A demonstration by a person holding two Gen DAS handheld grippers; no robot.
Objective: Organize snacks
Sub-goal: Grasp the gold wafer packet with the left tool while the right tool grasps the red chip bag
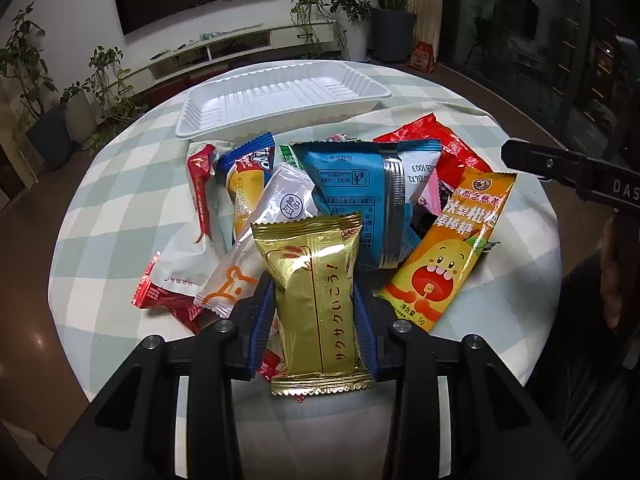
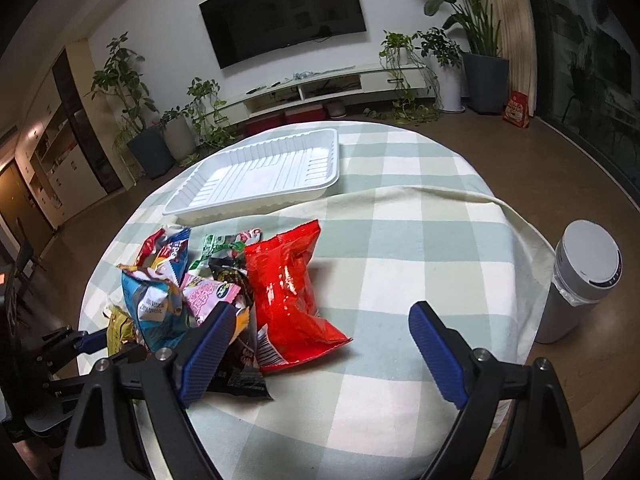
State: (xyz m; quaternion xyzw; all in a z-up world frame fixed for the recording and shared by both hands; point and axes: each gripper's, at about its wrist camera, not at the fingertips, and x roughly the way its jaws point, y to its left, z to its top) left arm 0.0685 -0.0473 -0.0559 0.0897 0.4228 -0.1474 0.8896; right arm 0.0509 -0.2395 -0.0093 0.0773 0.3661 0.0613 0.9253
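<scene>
- Step in hand: first pick from the pile. The left tongs [image 1: 316,312] are narrowed onto the gold packet [image 1: 316,300], their blue pads pressed against both of its long sides; the packet stands at the near edge of the snack pile [image 1: 320,200], its far end leaning over the other wrappers.
- The tray [image 1: 280,96] sits empty at the far side of the surface [image 1: 120,200], just beyond the pile; judged to be the destination.
- Next move, as judged: lift the gold packet clear without dragging the clear wrapper [image 1: 256,248] beside it, carry it over the pile and set it in the tray.
- Right tongs [image 2: 320,344] stand wide with nothing gripped, at the near right of the pile; the left pad overlaps a dark packet [image 2: 240,376], the red bag [image 2: 288,292] lying between the pads further off. Contact cannot be confirmed.
- Hard to make out: whether the gold packet is already off the surface; a small red item [image 1: 270,360] under it is mostly covered.
- Lower snacks in the pile are buried, so the count is unknown.
- In the right view the left tongs are cut off at the left edge.
</scene>
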